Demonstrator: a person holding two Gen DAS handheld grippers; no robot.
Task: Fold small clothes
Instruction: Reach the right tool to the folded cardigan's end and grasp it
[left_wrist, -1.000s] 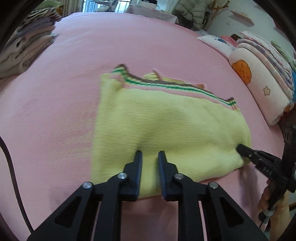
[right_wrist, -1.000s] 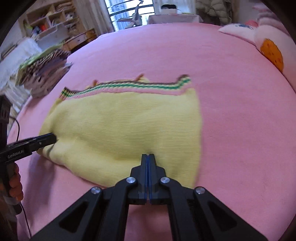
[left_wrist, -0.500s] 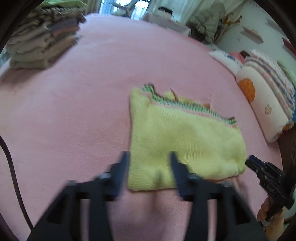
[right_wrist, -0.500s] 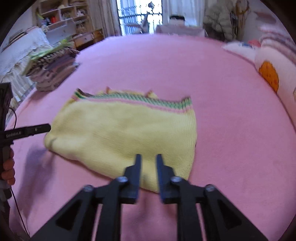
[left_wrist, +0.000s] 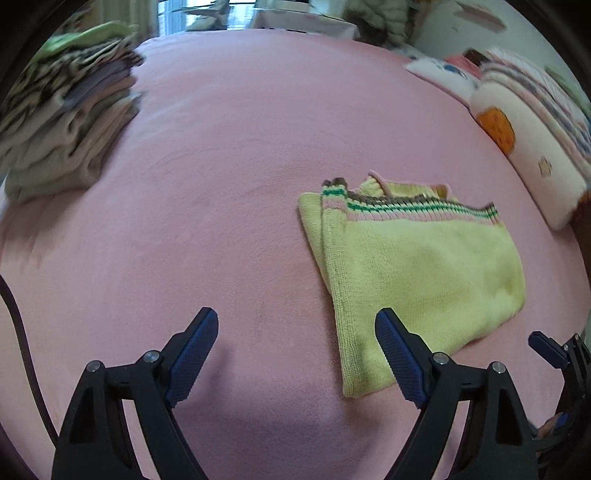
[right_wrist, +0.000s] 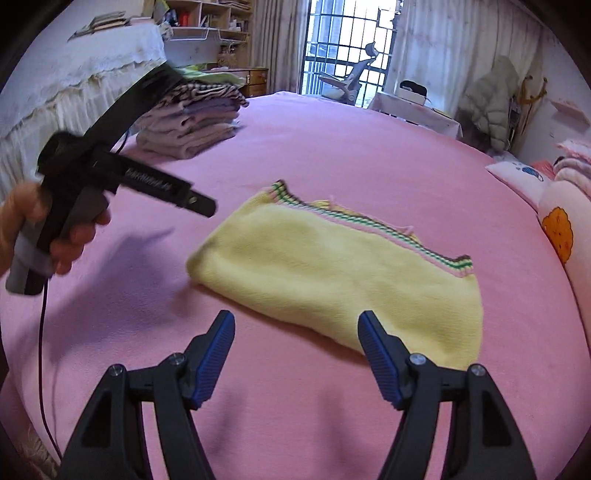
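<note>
The yellow knit sweater (right_wrist: 332, 280) is lying folded into a rough rectangle on the pink bedspread (right_wrist: 332, 147), its striped hem (right_wrist: 369, 223) along the far edge, and we are touching it with neither tool. We are holding the right gripper (right_wrist: 295, 345) with its jaws spread wide, empty, just above the near folded edge. We are holding the left gripper (left_wrist: 295, 345) equally wide and empty, off the sweater's left side, over bare bedspread; only its right finger (left_wrist: 397, 354) is overlapping the near left corner.

We are judging that another fold or a move to the stack of folded clothes (right_wrist: 192, 118) at the far left is still to come. The knit looks soft and thick, so a pinch on the top layer alone could peel the fold open. The layers at the left edge are already sitting slightly offset, and dragging across the fuzzy bedspread could skew them further.
</note>
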